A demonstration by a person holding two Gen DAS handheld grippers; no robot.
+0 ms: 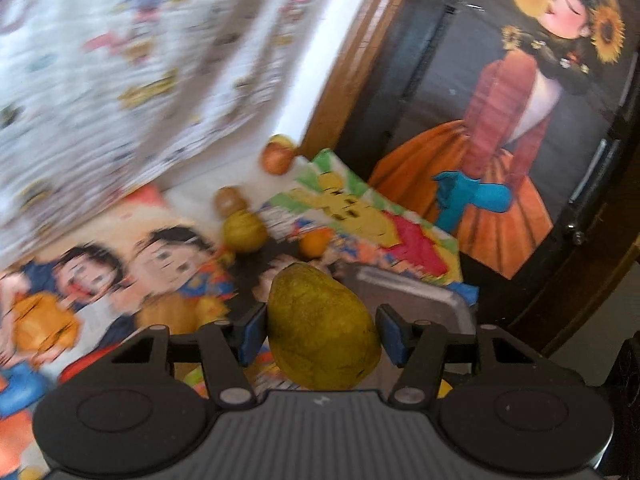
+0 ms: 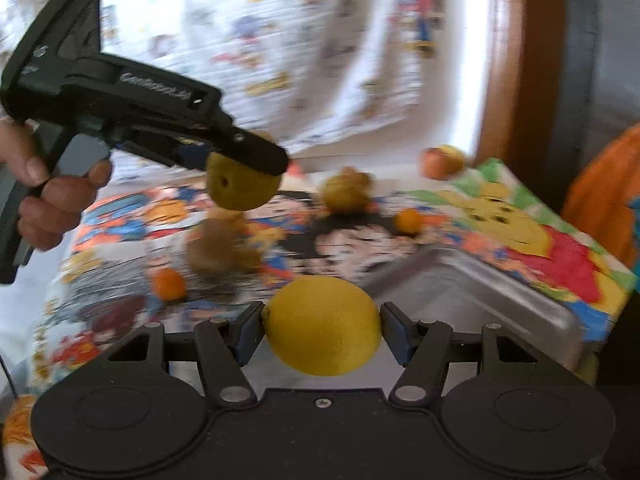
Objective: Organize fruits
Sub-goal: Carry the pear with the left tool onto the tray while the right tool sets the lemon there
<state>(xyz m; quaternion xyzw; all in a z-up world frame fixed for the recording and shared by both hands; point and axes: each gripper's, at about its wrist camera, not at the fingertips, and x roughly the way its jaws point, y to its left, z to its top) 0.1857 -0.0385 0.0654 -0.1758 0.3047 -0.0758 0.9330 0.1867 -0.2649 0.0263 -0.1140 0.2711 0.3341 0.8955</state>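
My left gripper [image 1: 322, 330] is shut on a green-yellow pear [image 1: 322, 328] and holds it above the cartoon-print tablecloth [image 1: 120, 280]. In the right wrist view the left gripper [image 2: 240, 164] shows at upper left with the pear [image 2: 242, 186] in it. My right gripper [image 2: 322, 330] is shut on a yellow lemon [image 2: 322, 326] just over the near edge of a metal tray [image 2: 500, 300]. On the cloth lie another pear [image 1: 244, 230], a kiwi [image 1: 228, 200], a small orange [image 1: 316, 242] and a peach [image 1: 276, 158].
The metal tray also shows in the left wrist view [image 1: 420, 300]. A second small orange [image 2: 170, 284] and a blurred brown fruit [image 2: 218, 252] lie on the cloth. A patterned curtain [image 2: 280, 40] hangs behind; a wooden frame [image 1: 344, 80] stands at the right.
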